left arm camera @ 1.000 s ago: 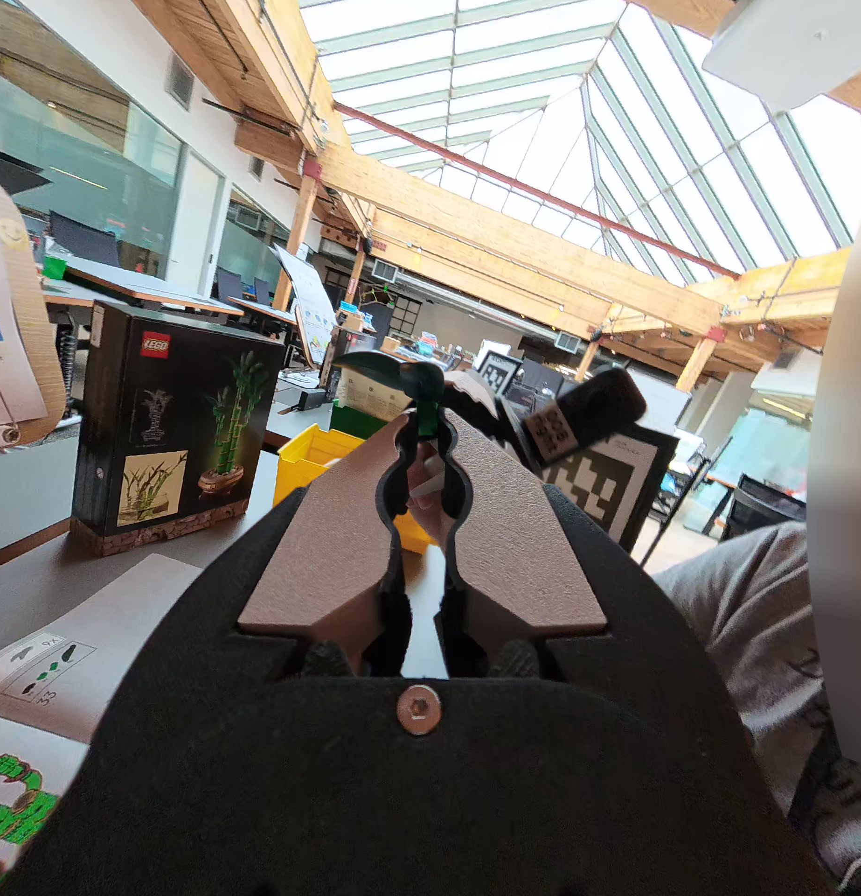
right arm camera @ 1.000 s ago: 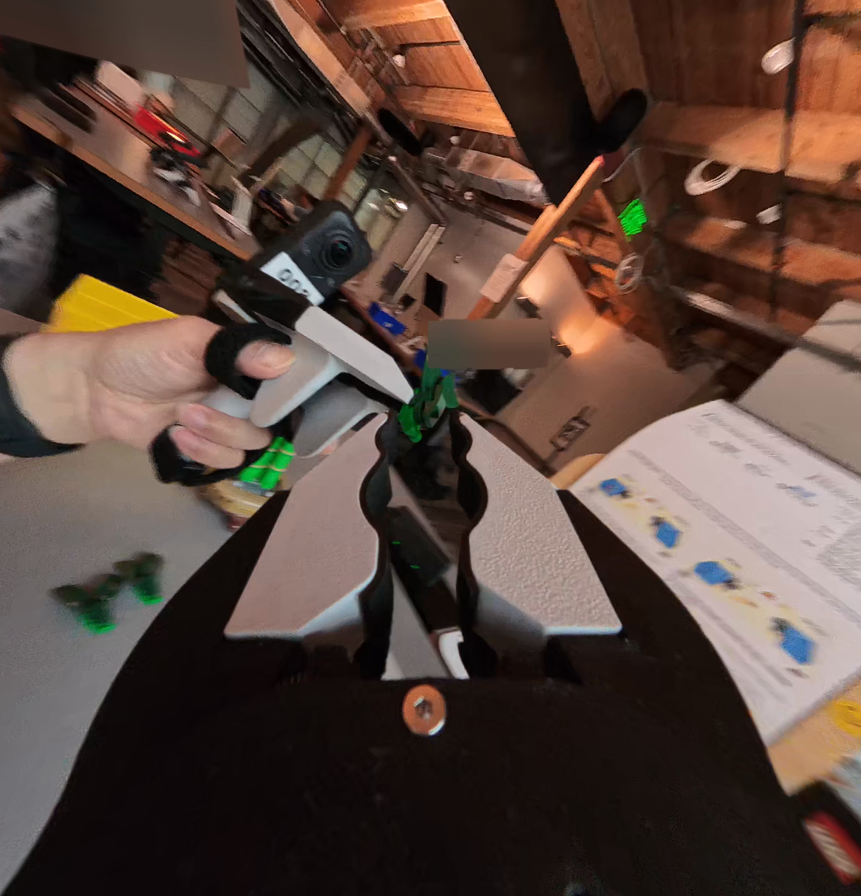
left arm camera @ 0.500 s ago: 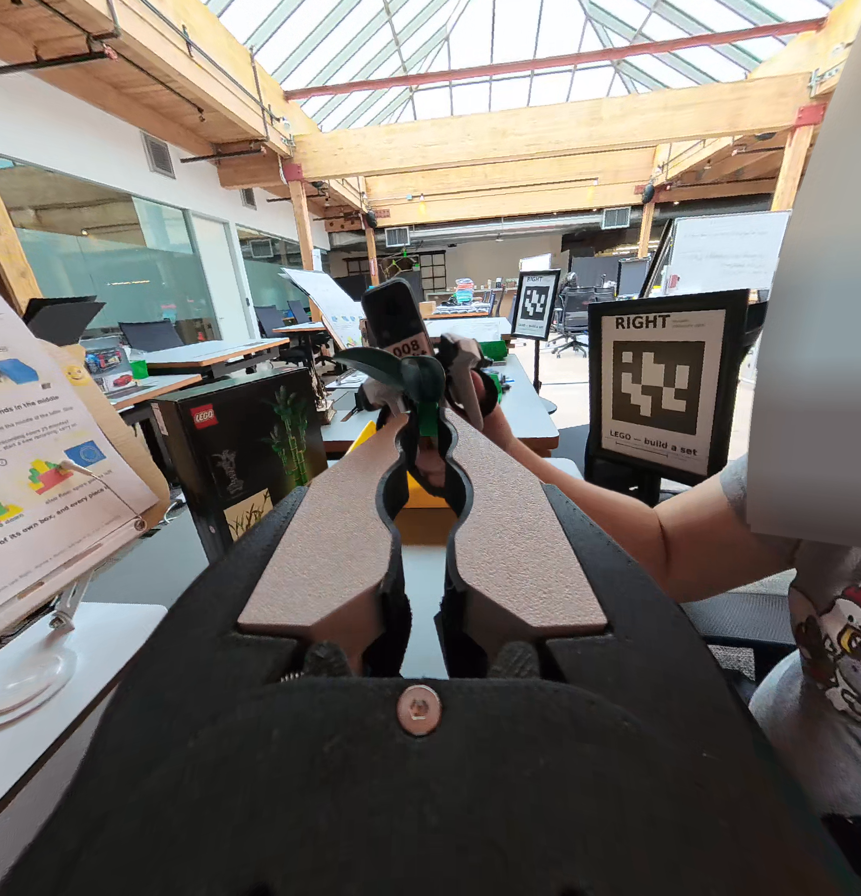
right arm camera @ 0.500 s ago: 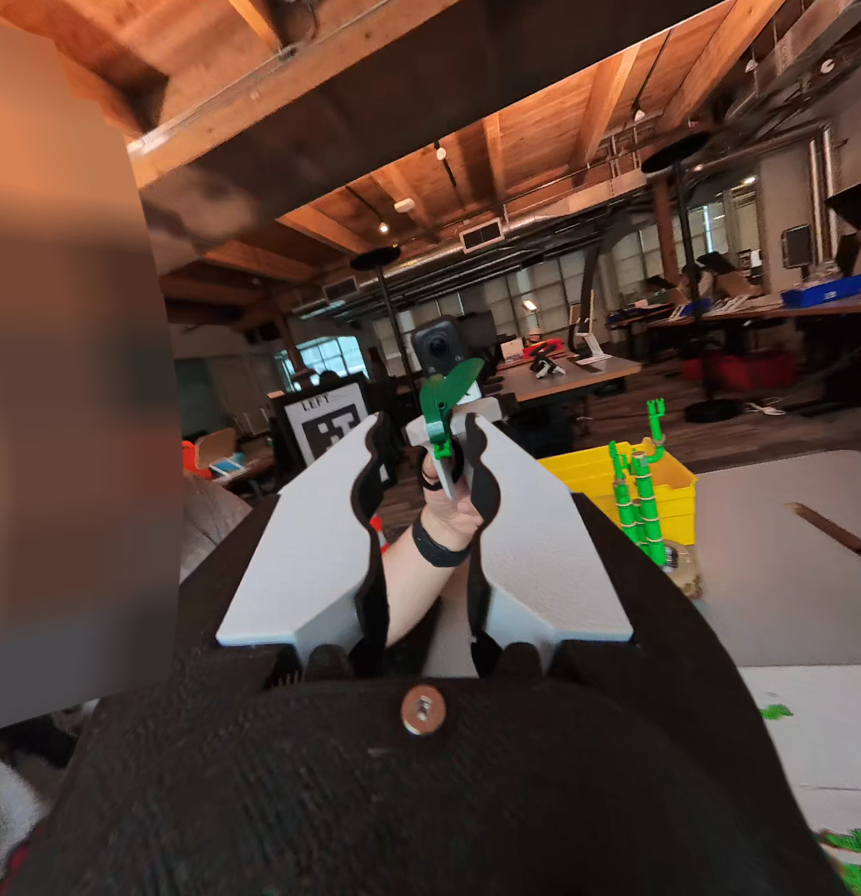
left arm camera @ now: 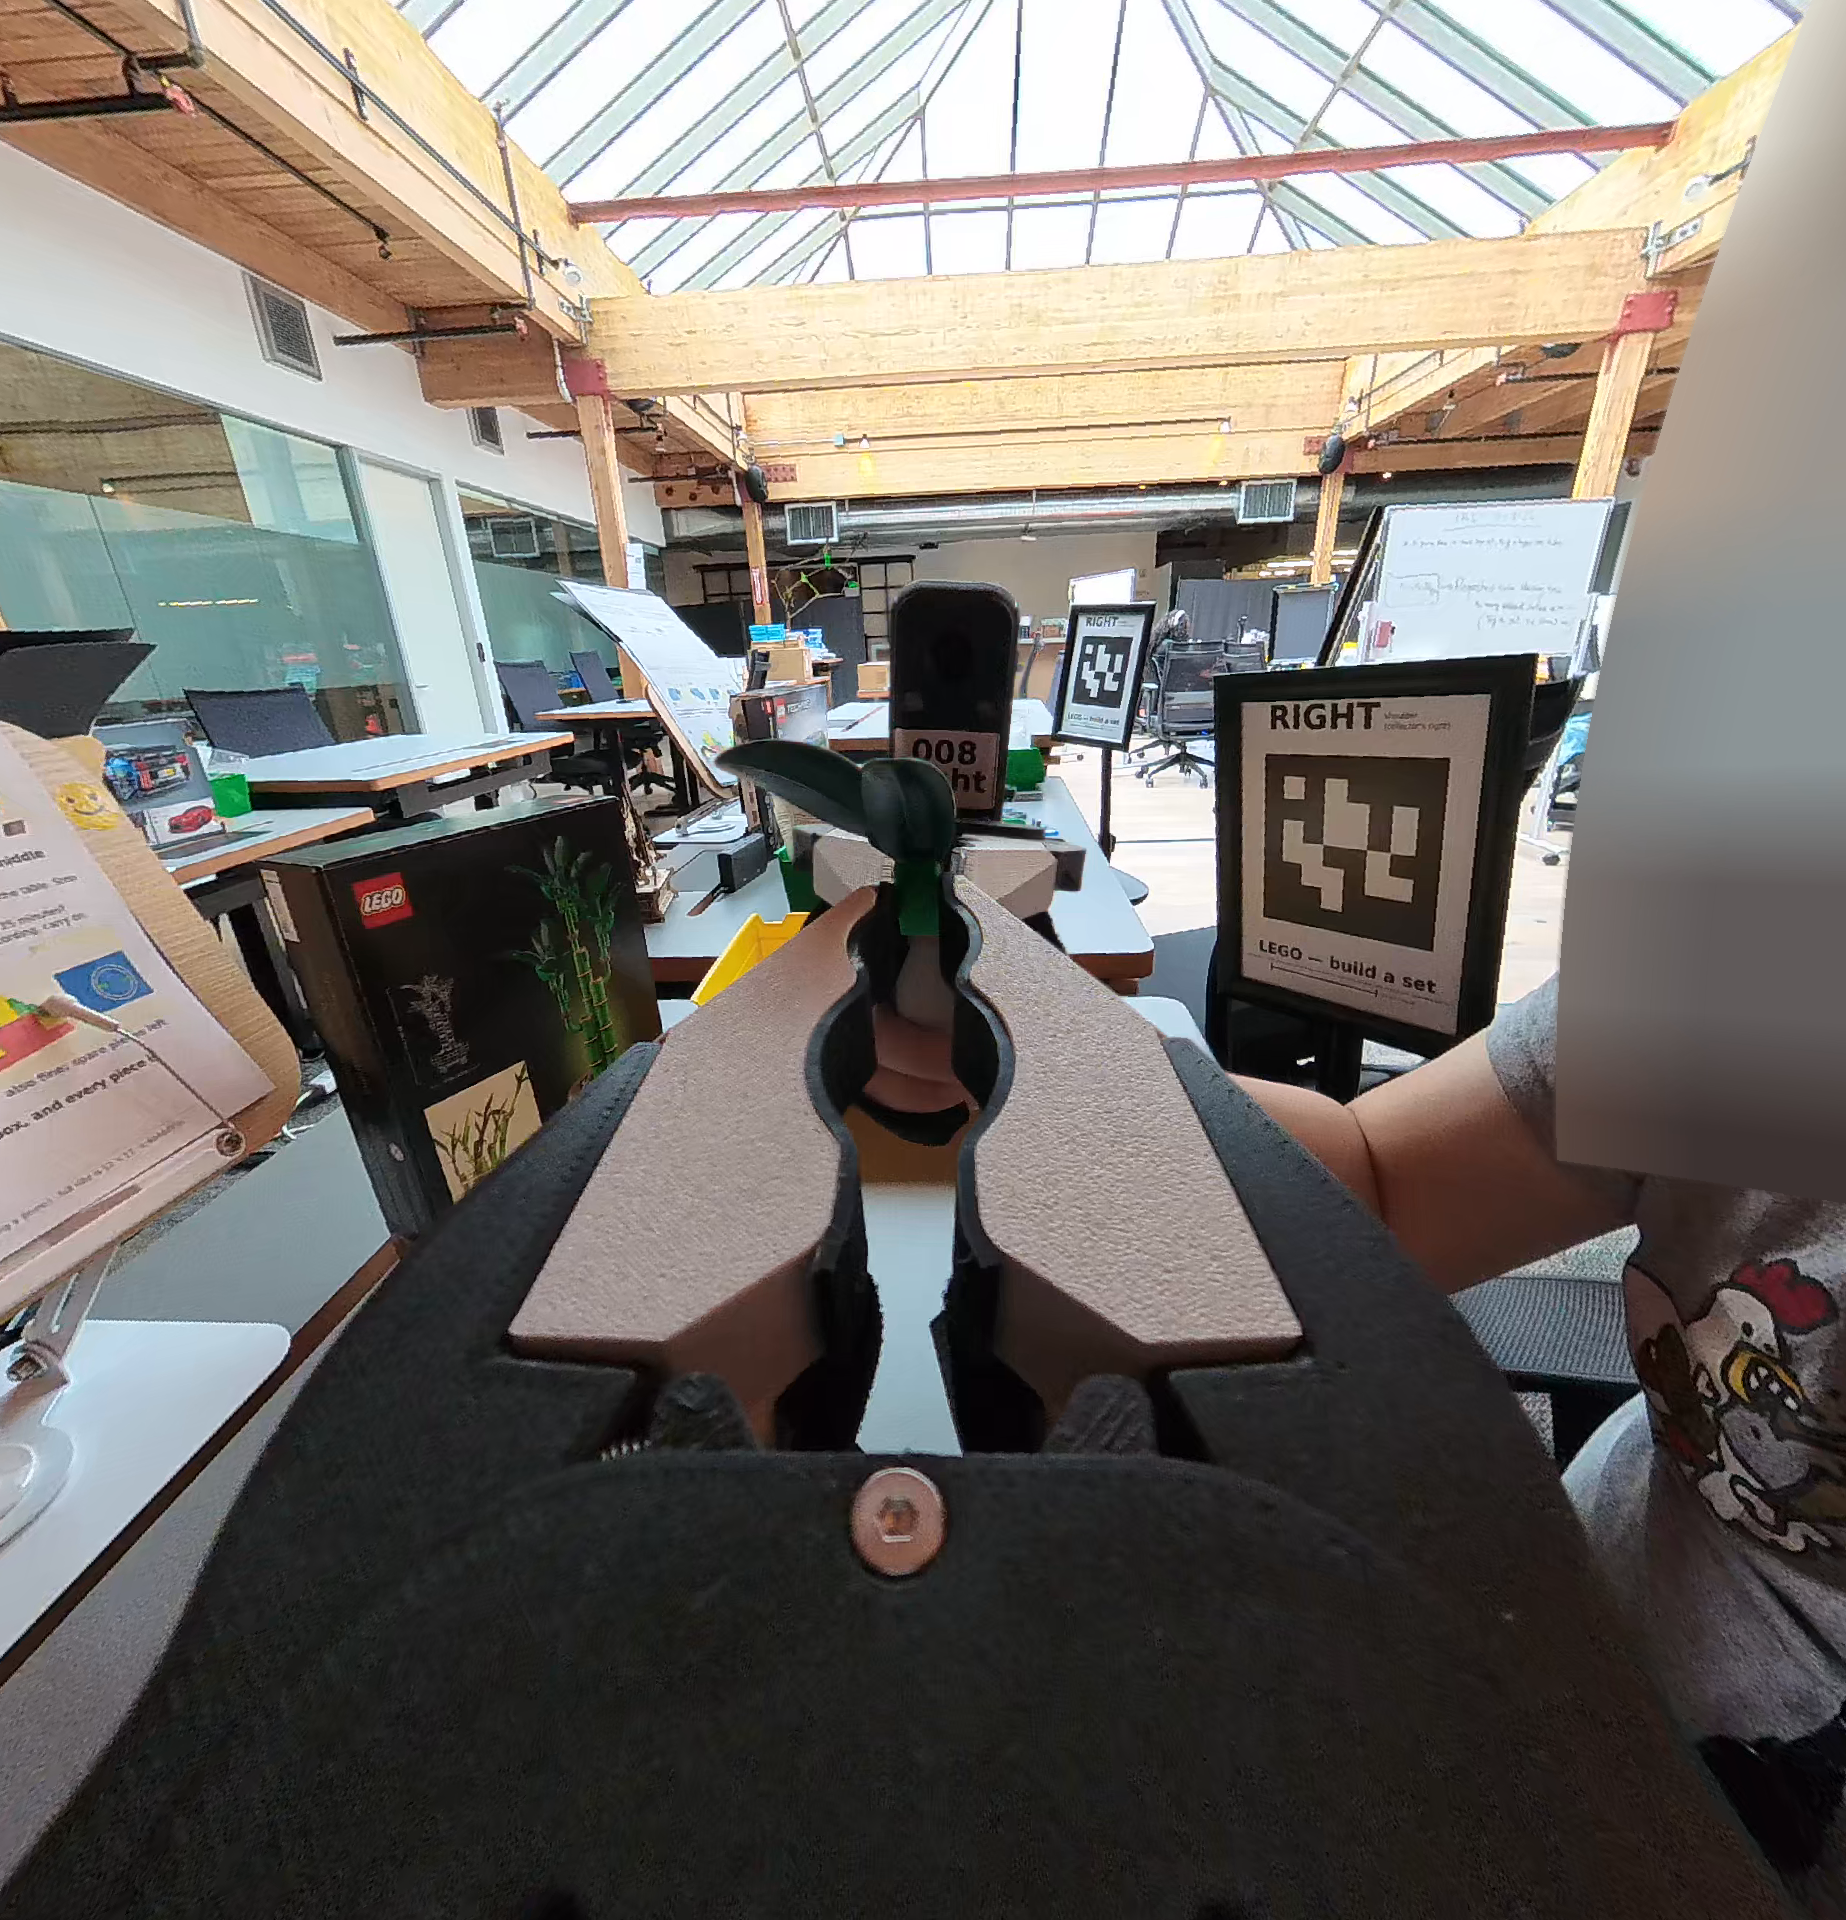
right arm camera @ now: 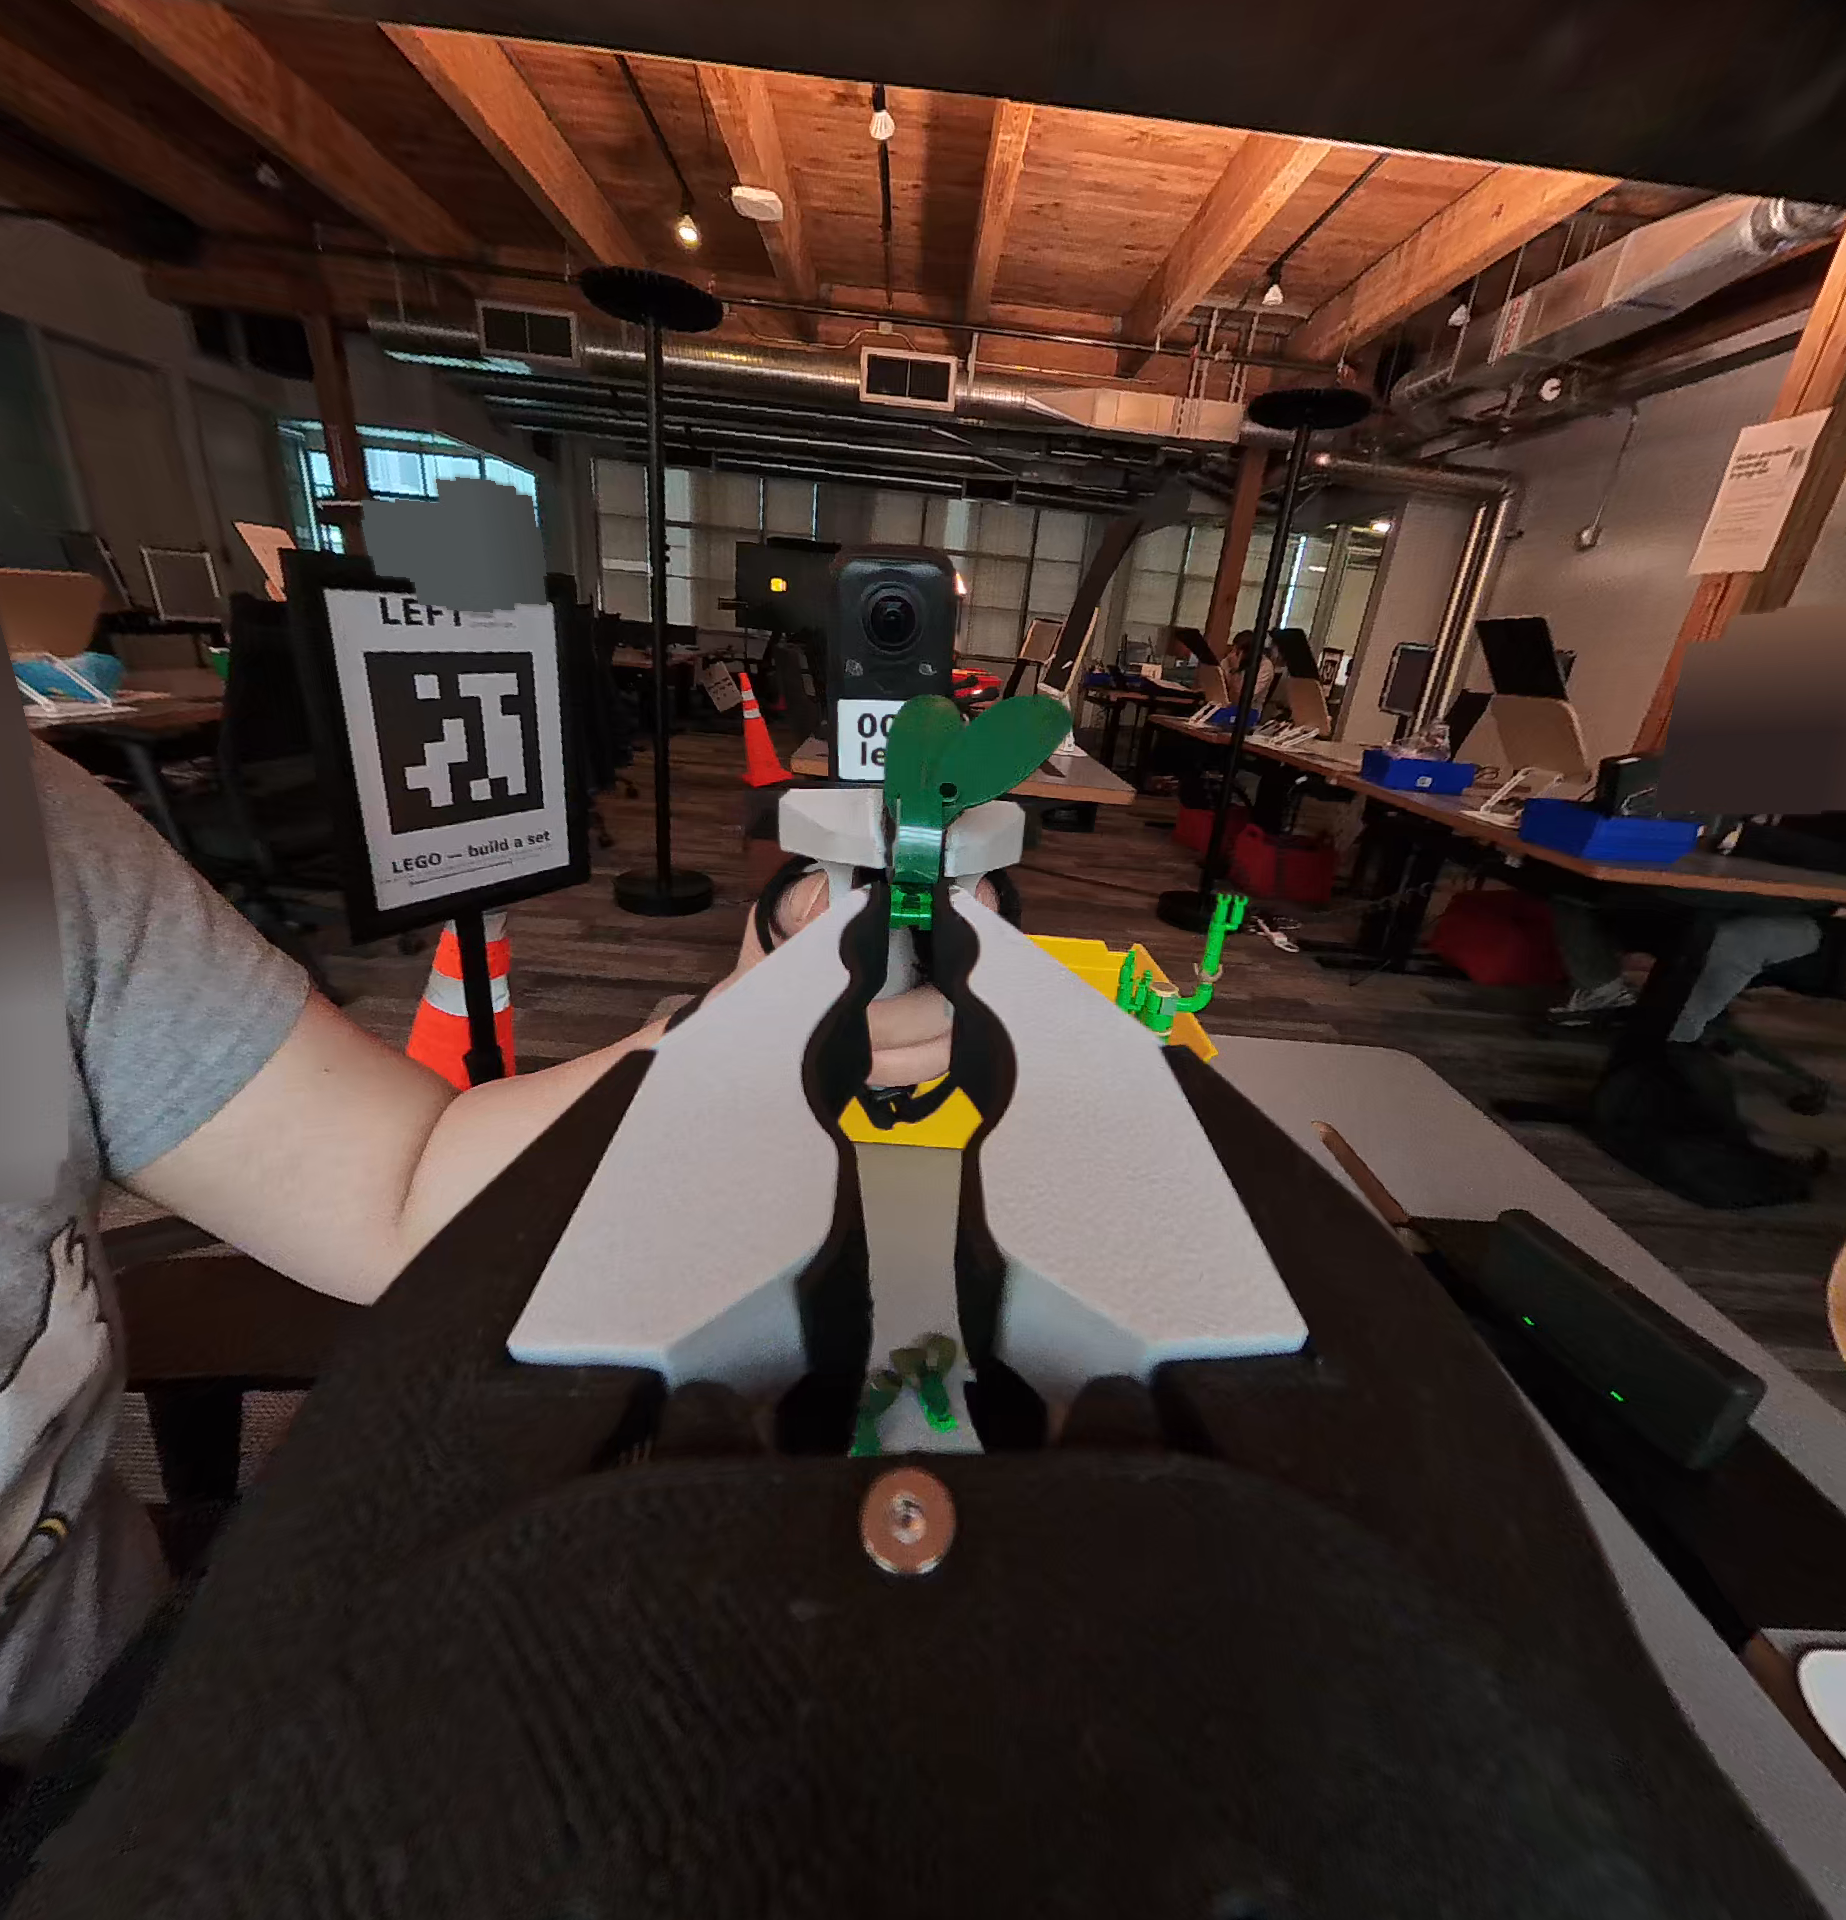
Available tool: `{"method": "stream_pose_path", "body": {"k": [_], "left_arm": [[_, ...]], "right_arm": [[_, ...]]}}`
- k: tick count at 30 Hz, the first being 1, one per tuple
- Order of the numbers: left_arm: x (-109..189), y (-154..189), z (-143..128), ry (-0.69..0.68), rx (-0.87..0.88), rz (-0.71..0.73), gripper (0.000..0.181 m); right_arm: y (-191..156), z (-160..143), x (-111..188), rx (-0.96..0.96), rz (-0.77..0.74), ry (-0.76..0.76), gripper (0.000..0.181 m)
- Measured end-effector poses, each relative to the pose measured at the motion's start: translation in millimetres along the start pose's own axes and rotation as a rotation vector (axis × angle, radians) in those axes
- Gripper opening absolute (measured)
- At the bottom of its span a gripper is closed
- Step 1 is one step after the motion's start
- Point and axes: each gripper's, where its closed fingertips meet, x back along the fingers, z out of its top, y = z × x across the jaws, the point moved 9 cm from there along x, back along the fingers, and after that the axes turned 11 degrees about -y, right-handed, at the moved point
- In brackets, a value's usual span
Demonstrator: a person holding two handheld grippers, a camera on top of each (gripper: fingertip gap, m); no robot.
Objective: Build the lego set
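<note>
Left claw (left arm camera: 914,914) and right claw (right arm camera: 914,909) both clenched on same green leaf piece (right arm camera: 945,774), held mid-air, tips facing. Keep aligned, press straight. Bamboo model (right arm camera: 1173,982) far right on worktop (right arm camera: 1418,1132).

The instruction sheet (left arm camera: 77,1039) runs off the left edge; the yellow bin (right arm camera: 1090,951) sits mostly behind the jaws — loose green pieces (right arm camera: 914,1387) too blurred to identify.
</note>
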Motion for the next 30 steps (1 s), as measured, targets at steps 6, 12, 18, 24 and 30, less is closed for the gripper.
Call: {"method": "stream_pose_path", "body": {"k": [6, 12, 18, 24, 30], "left_arm": [[-2.8, 1.6, 2.4, 0.08, -0.047, 0.091, 0.007], [-7.5, 4.5, 10.9, 0.132, 0.056, 0.12, 0.045], [-24.9, 28.5, 20.4, 0.17, -0.048, 0.202, 0.04], [-31.8, 47.3, 25.0, 0.193, -0.172, 0.264, 0.019], [-38.2, 56.4, 26.6, 0.221, -0.19, 0.268, 0.017]], "right_arm": [[-3.6, 3.5, 0.6, 0.11, -0.139, 0.054, 0.006], [-18.7, 6.4, 2.4, 0.454, -0.544, 0.117, 0.005], [-47.1, 3.6, -9.1, 0.877, -0.82, 0.159, 0.005], [-60.1, 4.4, -12.2, 0.977, -0.914, 0.247, 0.005], [-68.8, 5.3, -16.0, 1.02, -0.948, 0.287, 0.005]]}}
